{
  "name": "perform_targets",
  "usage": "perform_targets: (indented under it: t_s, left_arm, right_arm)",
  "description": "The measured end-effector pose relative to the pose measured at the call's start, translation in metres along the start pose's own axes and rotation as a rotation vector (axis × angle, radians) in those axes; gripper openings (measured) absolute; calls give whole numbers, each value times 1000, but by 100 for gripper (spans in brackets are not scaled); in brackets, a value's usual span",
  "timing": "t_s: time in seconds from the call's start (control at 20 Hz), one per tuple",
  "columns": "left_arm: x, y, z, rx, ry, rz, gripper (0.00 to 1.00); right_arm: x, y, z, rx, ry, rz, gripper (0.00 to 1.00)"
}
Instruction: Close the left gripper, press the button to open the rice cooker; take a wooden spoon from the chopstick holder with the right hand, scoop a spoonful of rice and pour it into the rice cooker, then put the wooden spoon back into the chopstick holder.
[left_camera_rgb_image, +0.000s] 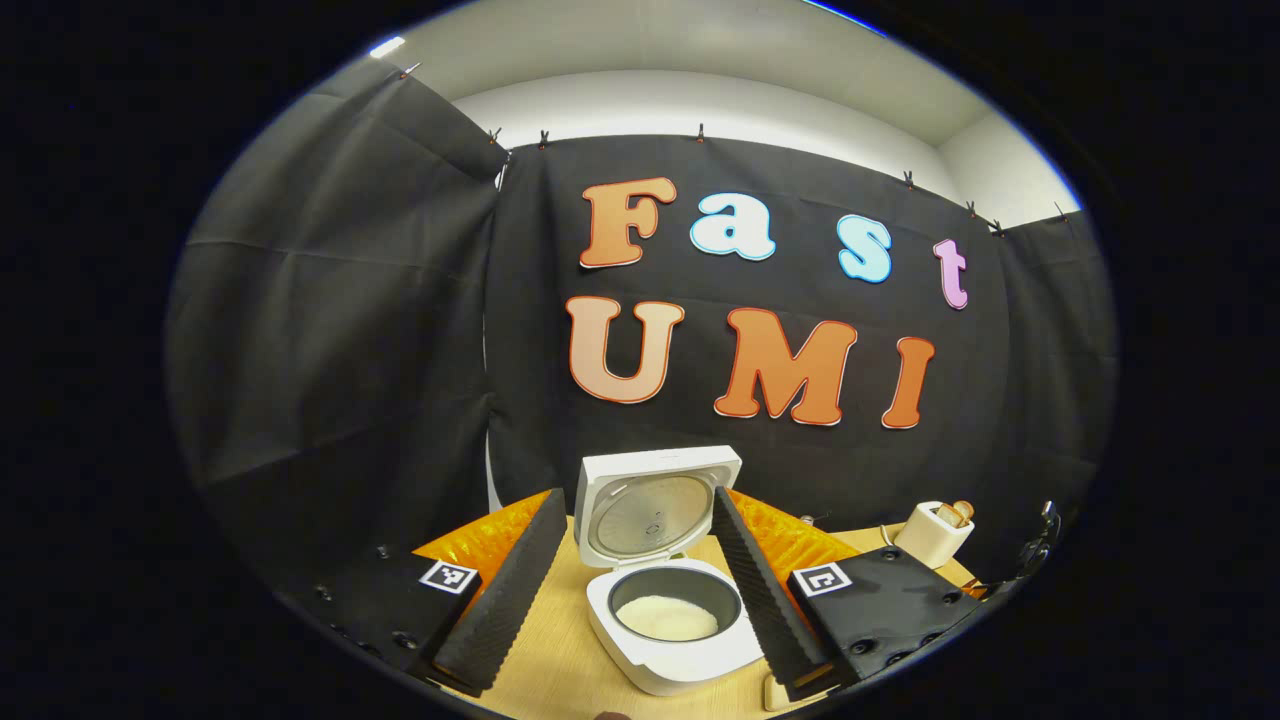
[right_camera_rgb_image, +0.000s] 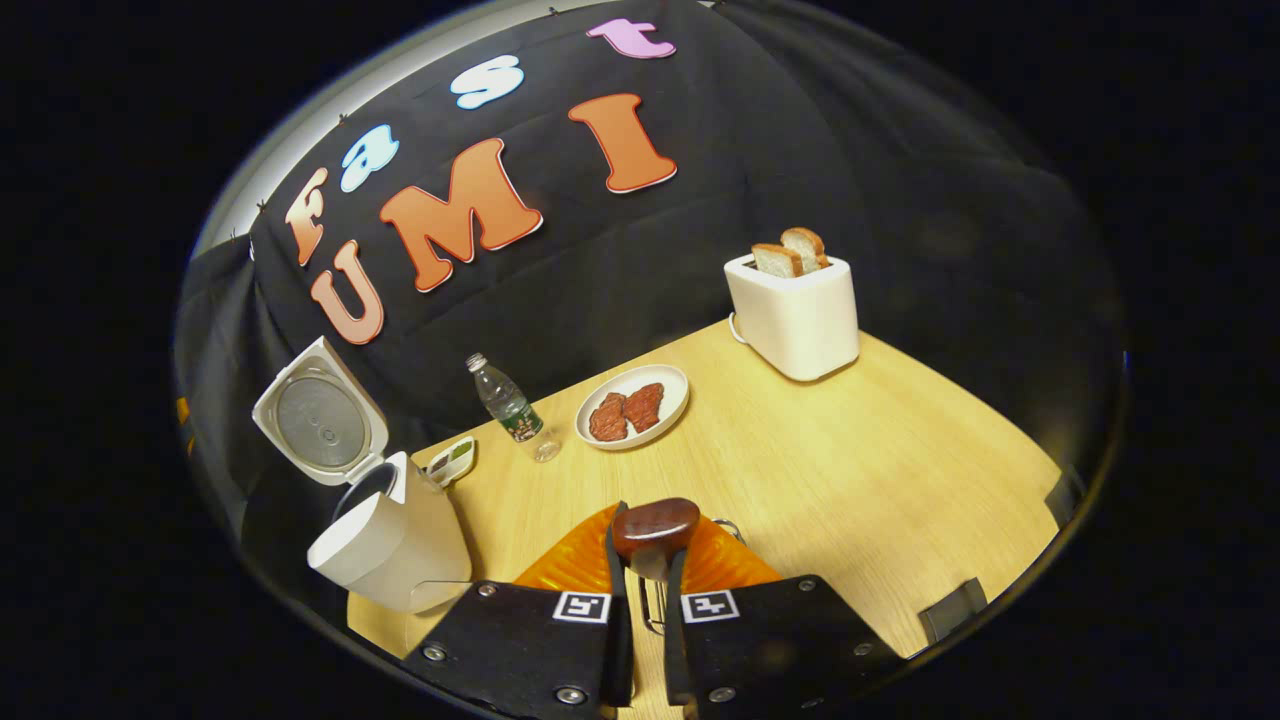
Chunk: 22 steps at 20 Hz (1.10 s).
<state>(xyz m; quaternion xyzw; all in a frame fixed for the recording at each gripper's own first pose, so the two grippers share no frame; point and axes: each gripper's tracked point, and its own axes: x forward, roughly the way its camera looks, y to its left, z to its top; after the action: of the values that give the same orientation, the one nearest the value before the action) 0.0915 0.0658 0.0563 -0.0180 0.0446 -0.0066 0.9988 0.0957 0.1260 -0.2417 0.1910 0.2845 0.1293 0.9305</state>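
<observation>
The white rice cooker stands open on the wooden table, its lid upright, with white rice in the pot. My left gripper is open, one finger on each side of the cooker and a little short of it, holding nothing. In the right gripper view the cooker is at the lower left, lid raised. My right gripper is shut on the wooden spoon, whose dark rounded end sticks out above the fingertips. A bit of metal wire shows between the fingers below it.
A white toaster with bread slices stands at the far right of the table. Left of it come a plate with two pieces of meat, a lying plastic bottle and a small dish beside the cooker.
</observation>
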Motion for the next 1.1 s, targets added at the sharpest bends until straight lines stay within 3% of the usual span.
perform_targets:
  t_s: [0.15,0.35,0.6,0.8,1.1]
  left_arm:
    - [3,-1,-2,-23,2,9,99]
    - [11,-9,-2,-29,4,-6,100]
    - [33,-21,6,-47,2,-49,100]
    - [70,-27,20,-38,-3,-80,99]
    - [157,-32,42,-28,8,-103,99]
  right_arm:
    - [-6,-3,-6,6,34,16,19]
    - [-12,-35,-9,-147,66,-140,37]
    - [-40,-49,18,-177,-3,-245,95]
    - [-67,-36,42,-213,-60,-276,95]
    - [-100,-12,61,-192,-117,-260,95]
